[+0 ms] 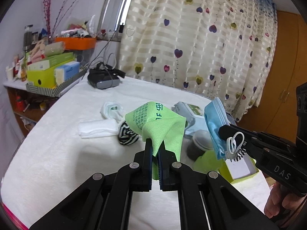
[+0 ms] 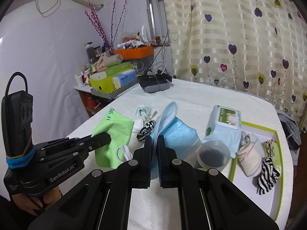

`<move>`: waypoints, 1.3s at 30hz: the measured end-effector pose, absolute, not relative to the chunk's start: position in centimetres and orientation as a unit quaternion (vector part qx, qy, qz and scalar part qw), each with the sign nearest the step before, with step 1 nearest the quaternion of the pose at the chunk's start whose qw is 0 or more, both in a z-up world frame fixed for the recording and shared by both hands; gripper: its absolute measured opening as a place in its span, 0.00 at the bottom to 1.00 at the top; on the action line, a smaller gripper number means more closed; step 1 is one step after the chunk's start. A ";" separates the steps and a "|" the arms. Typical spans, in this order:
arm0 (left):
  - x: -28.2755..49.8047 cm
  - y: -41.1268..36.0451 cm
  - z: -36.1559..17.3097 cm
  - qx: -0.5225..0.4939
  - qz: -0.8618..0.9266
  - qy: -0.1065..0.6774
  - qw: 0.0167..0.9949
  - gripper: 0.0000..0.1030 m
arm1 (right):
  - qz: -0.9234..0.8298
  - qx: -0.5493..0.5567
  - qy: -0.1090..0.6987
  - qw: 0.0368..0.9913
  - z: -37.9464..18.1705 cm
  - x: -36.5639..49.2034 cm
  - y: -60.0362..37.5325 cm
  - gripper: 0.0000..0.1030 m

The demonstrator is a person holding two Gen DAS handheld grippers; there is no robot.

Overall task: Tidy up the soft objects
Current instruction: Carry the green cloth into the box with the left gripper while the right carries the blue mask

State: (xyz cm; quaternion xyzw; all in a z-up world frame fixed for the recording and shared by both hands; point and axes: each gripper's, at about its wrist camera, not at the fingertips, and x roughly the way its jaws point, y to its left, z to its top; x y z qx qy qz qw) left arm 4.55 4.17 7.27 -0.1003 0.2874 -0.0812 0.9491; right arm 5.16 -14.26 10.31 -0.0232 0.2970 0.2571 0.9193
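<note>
My left gripper (image 1: pixel 155 145) is shut on a corner of a green cloth (image 1: pixel 157 122) with printed characters, which is lifted above the white-covered surface. In the right wrist view the left gripper (image 2: pixel 104 140) shows at the left, still pinching the green cloth (image 2: pixel 115 132). My right gripper (image 2: pixel 154 143) is shut on a stack of blue face masks (image 2: pixel 176 134), also raised; an ear loop (image 2: pixel 122 153) dangles. From the left, the right gripper (image 1: pixel 223 132) holds the masks (image 1: pixel 214 122) beside the cloth.
A folded white towel (image 1: pixel 97 129), a striped sock (image 1: pixel 127 134) and a white sock (image 1: pixel 111 110) lie on the surface. A wipes pack (image 2: pixel 224 126) and round lidded tub (image 2: pixel 214 154) sit by a green-rimmed tray (image 2: pixel 276 153) holding socks (image 2: pixel 249 157). A black headset (image 2: pixel 155 84) lies at the back.
</note>
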 end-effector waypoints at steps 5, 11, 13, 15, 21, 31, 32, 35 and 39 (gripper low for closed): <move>4.1 2.2 8.1 -0.092 -0.101 0.283 0.949 0.05 | 0.247 -0.013 0.289 0.925 10.7 4.2 -16.2 0.06; 4.1 -0.7 8.7 -0.084 -0.133 0.281 0.947 0.05 | 0.224 0.001 0.283 0.933 10.9 3.4 -19.3 0.06; 4.2 -1.8 8.8 -0.078 -0.144 0.282 0.945 0.05 | 0.214 0.006 0.282 0.935 11.0 3.3 -20.3 0.06; 4.3 -2.8 8.9 -0.075 -0.153 0.284 0.944 0.05 | 0.204 0.010 0.281 0.938 10.9 3.2 -21.3 0.06; 4.7 -5.8 9.0 -0.063 -0.180 0.285 0.939 0.05 | 0.172 0.028 0.283 0.943 10.5 3.0 -24.9 0.06; 6.2 -10.5 8.0 -0.048 -0.216 0.304 0.927 0.05 | 0.134 0.054 0.300 0.943 8.8 3.8 -29.7 0.06; 6.4 -10.8 7.8 -0.047 -0.219 0.307 0.925 0.05 | 0.131 0.056 0.303 0.942 8.5 3.9 -30.0 0.06; 7.1 -12.3 6.9 -0.043 -0.229 0.319 0.919 0.05 | 0.121 0.064 0.314 0.940 7.6 4.4 -31.3 0.06; 7.9 -14.2 5.7 -0.034 -0.242 0.334 0.910 0.05 | 0.110 0.075 0.332 0.934 5.9 5.2 -32.9 0.06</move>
